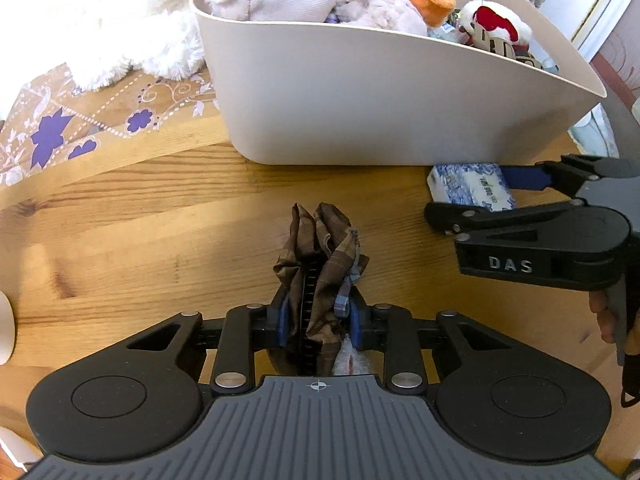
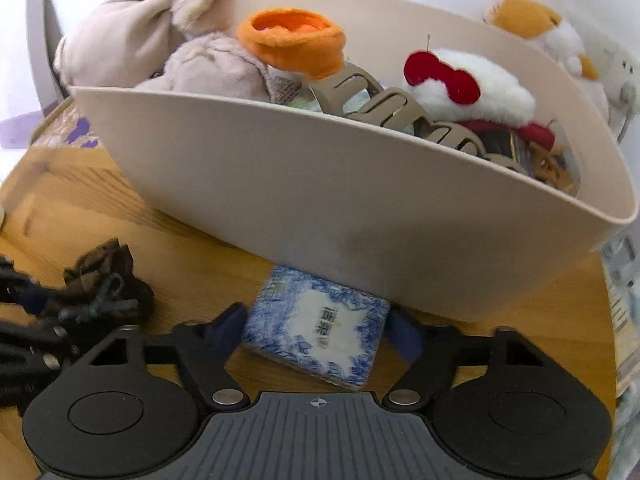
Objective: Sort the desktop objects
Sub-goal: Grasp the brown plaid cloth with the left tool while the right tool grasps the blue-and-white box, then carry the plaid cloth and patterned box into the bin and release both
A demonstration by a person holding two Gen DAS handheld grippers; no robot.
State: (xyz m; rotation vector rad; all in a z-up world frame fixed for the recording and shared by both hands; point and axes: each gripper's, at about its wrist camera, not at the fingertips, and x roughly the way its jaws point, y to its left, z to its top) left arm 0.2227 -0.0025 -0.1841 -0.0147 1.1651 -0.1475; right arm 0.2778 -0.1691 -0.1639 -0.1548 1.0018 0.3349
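left gripper [image 1: 318, 320] pinching crumpled brown plaid cloth [image 1: 320, 248], right gripper [image 2: 316, 330] straddling glossy blue-white packet [image 2: 316, 330], contact unclear

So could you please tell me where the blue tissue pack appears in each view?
Left wrist: tissue pack at right of centre, by the right gripper.
Right wrist: low centre, between that gripper's fingers.
Shared landmark: the beige bin just behind the pack.
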